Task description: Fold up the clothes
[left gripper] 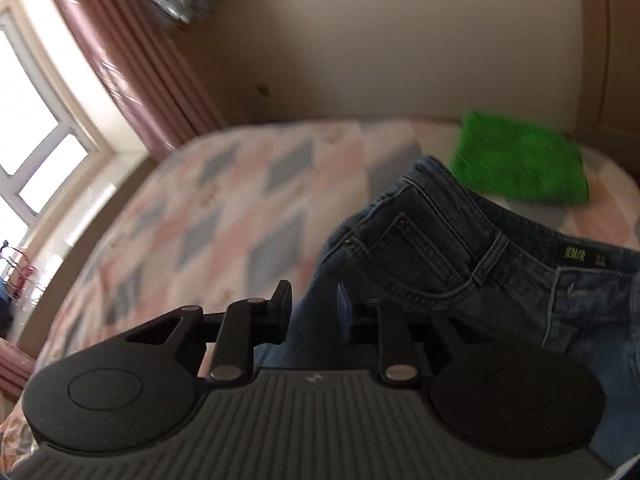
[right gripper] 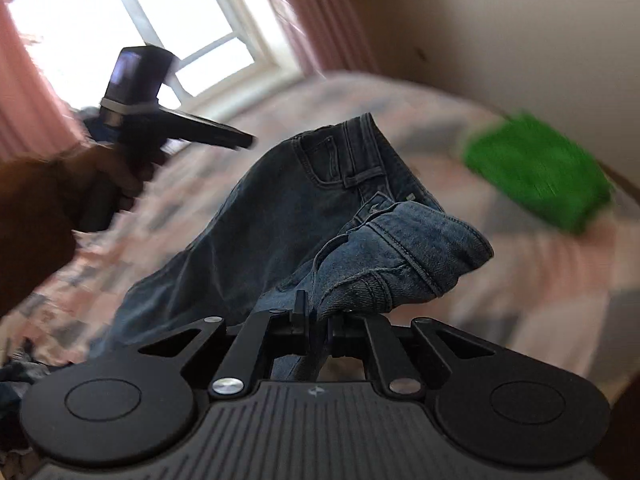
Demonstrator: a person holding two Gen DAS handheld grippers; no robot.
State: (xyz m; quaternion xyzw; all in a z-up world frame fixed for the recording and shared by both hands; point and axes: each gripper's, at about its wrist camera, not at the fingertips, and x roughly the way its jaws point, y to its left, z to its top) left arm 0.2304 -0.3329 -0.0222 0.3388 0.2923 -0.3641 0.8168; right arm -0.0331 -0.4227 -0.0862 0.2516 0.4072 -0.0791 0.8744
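Note:
A pair of blue jeans [left gripper: 440, 248] lies crumpled on the bed, waistband and inner label facing up. My left gripper [left gripper: 314, 304] is open, its fingers apart above the jeans' left edge with nothing pinched. In the right wrist view a hand [right gripper: 100, 184] holds that left gripper [right gripper: 240, 140] up over the bed, apart from the jeans [right gripper: 256, 216]. My right gripper [right gripper: 316, 318] is shut on a lifted fold of the jeans near the waistband, and the lighter inside of the denim bunches just beyond its fingertips.
The bed [left gripper: 208, 216] carries a pink, blue and white diamond-patterned sheet. A folded green cloth [left gripper: 520, 160] lies at the far right of it, also in the right wrist view [right gripper: 540, 172]. A window [right gripper: 180, 20] with pink curtains and a beige wall stand behind.

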